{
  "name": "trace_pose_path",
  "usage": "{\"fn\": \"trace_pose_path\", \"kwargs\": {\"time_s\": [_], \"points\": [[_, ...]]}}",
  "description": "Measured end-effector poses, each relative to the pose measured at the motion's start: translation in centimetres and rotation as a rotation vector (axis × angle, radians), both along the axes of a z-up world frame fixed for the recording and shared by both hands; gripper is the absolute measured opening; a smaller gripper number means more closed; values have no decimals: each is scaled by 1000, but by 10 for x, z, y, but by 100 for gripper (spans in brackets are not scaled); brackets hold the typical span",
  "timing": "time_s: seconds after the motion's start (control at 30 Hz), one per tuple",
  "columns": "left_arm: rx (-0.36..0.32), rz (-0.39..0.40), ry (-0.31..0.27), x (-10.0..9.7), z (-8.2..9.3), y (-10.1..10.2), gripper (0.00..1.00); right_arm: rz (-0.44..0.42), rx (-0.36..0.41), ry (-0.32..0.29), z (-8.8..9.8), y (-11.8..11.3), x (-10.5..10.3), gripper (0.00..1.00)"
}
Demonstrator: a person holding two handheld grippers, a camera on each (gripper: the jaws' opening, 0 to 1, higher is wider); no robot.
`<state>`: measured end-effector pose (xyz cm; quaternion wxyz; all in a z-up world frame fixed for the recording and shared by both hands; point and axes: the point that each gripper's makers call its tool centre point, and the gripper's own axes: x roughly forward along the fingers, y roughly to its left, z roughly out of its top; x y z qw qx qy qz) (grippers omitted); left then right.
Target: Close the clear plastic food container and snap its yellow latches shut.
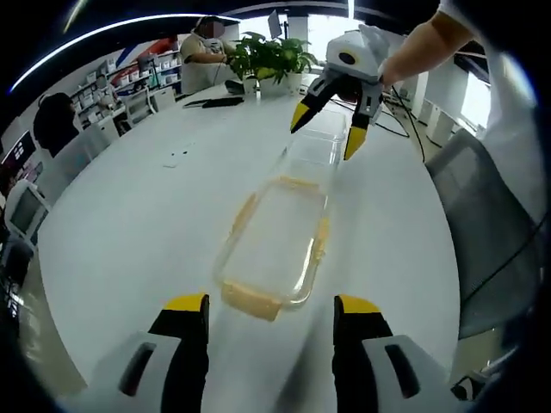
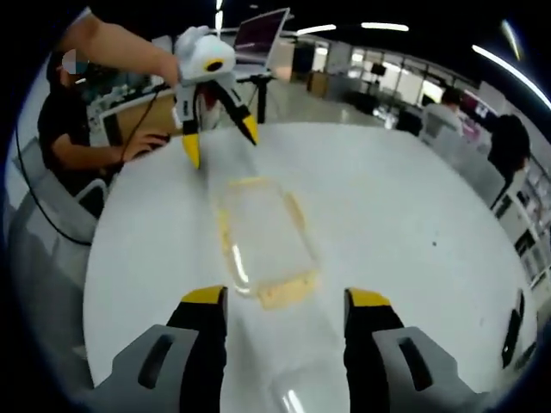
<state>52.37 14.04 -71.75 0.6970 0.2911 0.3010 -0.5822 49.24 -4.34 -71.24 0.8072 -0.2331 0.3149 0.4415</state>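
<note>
The long clear plastic container w/ yellow latches [image 1: 280,237] lies on the round white table [image 1: 129,224], long axis between left gripper [image 1: 271,310] & right gripper [image 1: 331,129]; both jaws spread, empty, each near one end latch.

A round white bench [image 1: 129,224] carries a clear plastic food container [image 1: 275,237] with yellow latches near its middle. Beyond the container, at the bench's far edge, stand potted plants [image 1: 271,58] and a dark flat object [image 1: 215,101].
</note>
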Motion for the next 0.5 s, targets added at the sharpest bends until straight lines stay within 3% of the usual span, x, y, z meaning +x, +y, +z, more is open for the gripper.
{"fn": "trace_pose_path", "kwargs": {"time_s": [0.5], "points": [[56,-149,19,7,-21,3,50,135,-37,91,-27,12,0,49]]}}
